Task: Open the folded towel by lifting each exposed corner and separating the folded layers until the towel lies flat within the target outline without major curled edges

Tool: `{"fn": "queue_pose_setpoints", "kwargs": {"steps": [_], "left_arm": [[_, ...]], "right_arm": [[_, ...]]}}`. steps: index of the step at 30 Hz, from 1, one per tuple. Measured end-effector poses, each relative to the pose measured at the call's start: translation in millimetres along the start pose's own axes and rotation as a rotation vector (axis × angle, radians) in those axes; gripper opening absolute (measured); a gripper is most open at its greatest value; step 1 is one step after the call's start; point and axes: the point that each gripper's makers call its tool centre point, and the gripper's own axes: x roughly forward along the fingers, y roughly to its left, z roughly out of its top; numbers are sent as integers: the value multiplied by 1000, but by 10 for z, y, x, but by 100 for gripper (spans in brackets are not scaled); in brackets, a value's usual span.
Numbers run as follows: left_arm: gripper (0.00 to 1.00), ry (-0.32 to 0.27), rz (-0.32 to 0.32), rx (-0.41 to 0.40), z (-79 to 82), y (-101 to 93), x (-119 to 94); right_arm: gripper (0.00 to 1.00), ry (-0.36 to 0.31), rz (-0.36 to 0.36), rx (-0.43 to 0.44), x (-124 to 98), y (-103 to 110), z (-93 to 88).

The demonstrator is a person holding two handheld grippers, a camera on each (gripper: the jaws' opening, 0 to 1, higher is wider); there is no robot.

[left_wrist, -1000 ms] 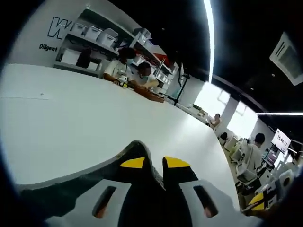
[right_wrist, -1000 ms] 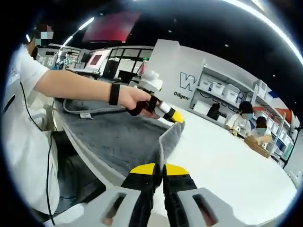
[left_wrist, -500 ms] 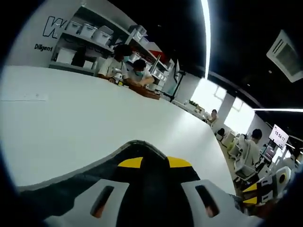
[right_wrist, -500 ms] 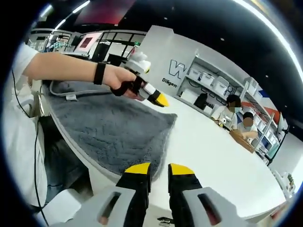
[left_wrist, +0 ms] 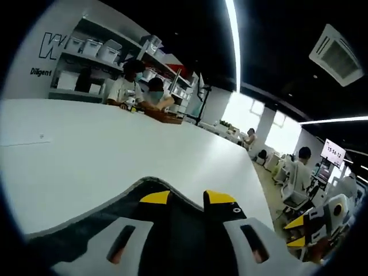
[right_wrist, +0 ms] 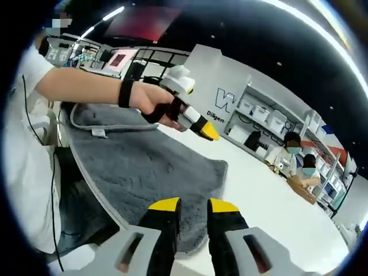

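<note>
Since a second ago you have let go of the towel (right_wrist: 155,172): the corner that stood pinched up between your two tools then now lies down on the white table (right_wrist: 270,213), and both pairs of yellow tips have parted. In the right gripper view the grey towel spreads across the left and centre of the frame, its far edge curving towards the middle right, one side hanging over the table's near rim at lower left. A small white tag sits near its upper left border.

Your right gripper (right_wrist: 194,204) rises from the bottom centre with a narrow gap between its tips, holding nothing, poised just over the towel's near part.

Your left gripper (right_wrist: 208,131) shows in the upper middle of that view, gripped in your hand (right_wrist: 154,102) with a black wristband, its yellow tip above the towel's far edge; from here you cannot tell its opening. In the left gripper view its jaws (left_wrist: 188,198) rise at the bottom, slightly apart and empty, with a dark fold of towel beneath them and bare table beyond. People sit at the far end before shelves of white boxes (left_wrist: 86,49).
</note>
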Motion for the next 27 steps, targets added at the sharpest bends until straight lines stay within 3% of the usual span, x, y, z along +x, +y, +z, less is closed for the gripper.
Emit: {"fn": "queue_pose_setpoints", "kwargs": {"steps": [1, 4, 12, 19, 27], "left_arm": [[21, 10, -18, 45, 8, -58, -67], [24, 19, -26, 108, 84, -51, -181], [25, -12, -24, 127, 113, -52, -561], [26, -38, -26, 138, 93, -34, -851], [27, -38, -28, 144, -6, -19, -1002]], "right_arm": [[13, -40, 33, 9, 41, 63, 88], [14, -55, 37, 3, 125, 113, 189], [13, -119, 103, 9, 221, 292, 435], [12, -206, 131, 89, 237, 330, 635], [12, -205, 142, 71, 238, 391, 698]]}}
